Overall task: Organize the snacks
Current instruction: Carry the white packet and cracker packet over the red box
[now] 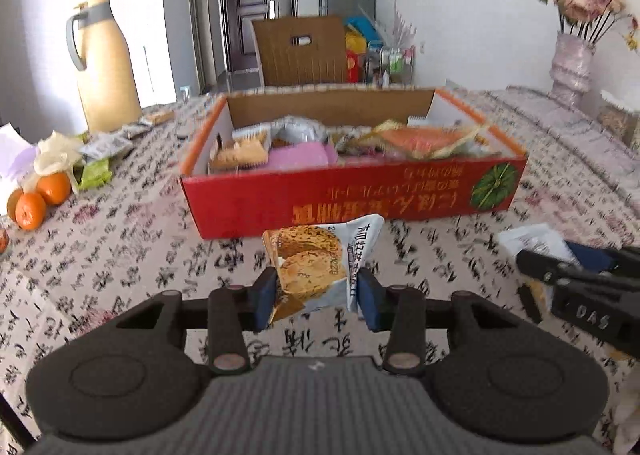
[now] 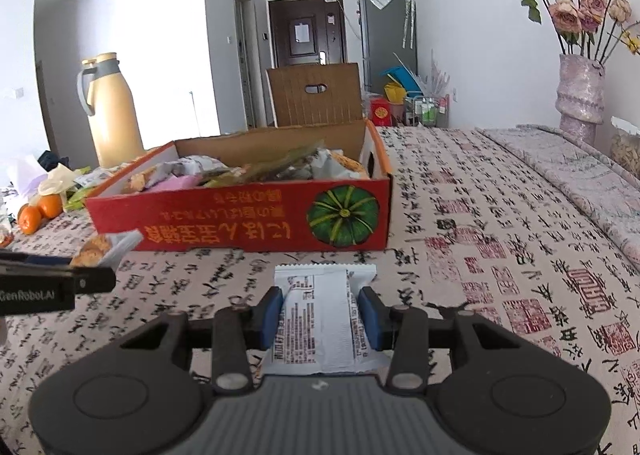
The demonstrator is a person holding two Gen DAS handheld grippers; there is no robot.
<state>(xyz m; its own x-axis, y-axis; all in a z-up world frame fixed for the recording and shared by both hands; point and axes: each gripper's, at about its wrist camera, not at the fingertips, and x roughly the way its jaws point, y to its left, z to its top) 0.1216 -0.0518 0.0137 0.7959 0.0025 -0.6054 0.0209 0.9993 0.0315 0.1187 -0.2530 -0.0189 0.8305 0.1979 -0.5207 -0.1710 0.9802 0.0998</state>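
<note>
A: Where's the box [image 1: 352, 195]?
B: Mid-table [image 1: 120, 255], packets inside. Near it, each gripper's packet: one [image 1: 316, 263] left, one [image 2: 320, 319] right.
A: Far left?
B: Jug [image 1: 106, 67], oranges [image 1: 40, 199] nearer. Vase [image 1: 570, 67] far right.

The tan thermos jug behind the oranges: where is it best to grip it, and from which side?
Probably by the grey handle of the thermos jug, coming from its left side. The body looks too wide for the fingers, while the handle is a thin upright loop standing clear of it.
</note>
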